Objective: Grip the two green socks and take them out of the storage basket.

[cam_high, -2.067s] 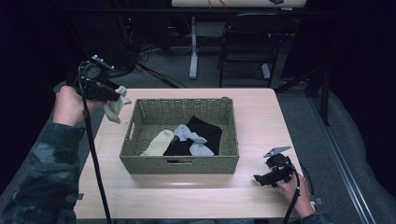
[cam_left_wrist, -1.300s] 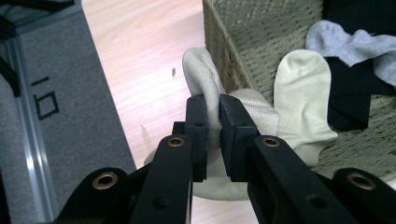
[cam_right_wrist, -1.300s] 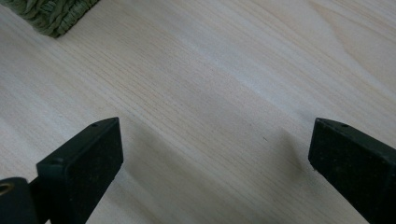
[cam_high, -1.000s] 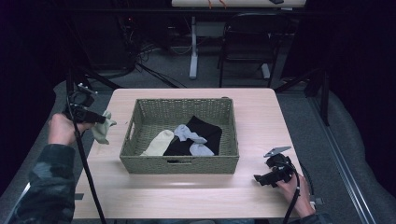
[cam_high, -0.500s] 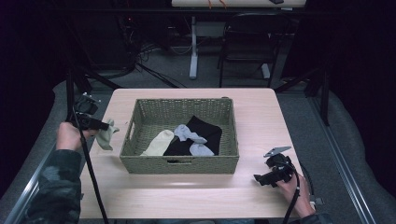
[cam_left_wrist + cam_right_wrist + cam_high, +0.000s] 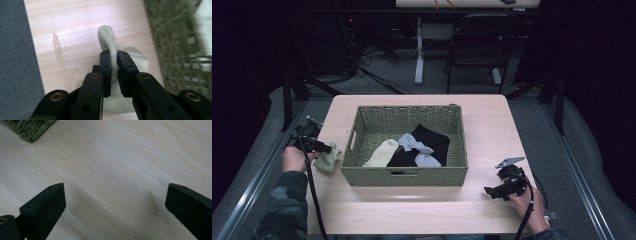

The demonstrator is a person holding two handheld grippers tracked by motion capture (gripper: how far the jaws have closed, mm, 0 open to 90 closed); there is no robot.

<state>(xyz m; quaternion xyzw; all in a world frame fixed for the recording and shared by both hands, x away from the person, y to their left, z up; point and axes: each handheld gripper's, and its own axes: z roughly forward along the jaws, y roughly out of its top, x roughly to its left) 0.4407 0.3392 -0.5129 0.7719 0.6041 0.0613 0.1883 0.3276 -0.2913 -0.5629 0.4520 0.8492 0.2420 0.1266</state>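
A pale green sock [image 6: 328, 160] [image 6: 110, 47] lies on the wooden table [image 6: 412, 205] just left of the woven basket [image 6: 404, 177]. My left gripper [image 6: 331, 149] [image 6: 113, 53] is shut on a fold of this sock, and the sock's lower part rests on the table. The basket [image 6: 180, 50] holds a cream sock [image 6: 382, 152], light blue socks [image 6: 414, 144] and a black garment [image 6: 432, 140]. My right gripper [image 6: 488, 191] [image 6: 113, 197] rests open near the table's front right, its jaws wide apart over bare wood.
A corner of the basket [image 6: 30, 128] shows at the top left of the right gripper view. Grey carpet [image 6: 17, 62] borders the table's left edge. A chair [image 6: 477, 45] and a desk leg [image 6: 418, 50] stand beyond the table.
My left gripper has come down and toward the person with the pale green sock, from above the table's back left to the table surface beside the basket. The right gripper has not moved.
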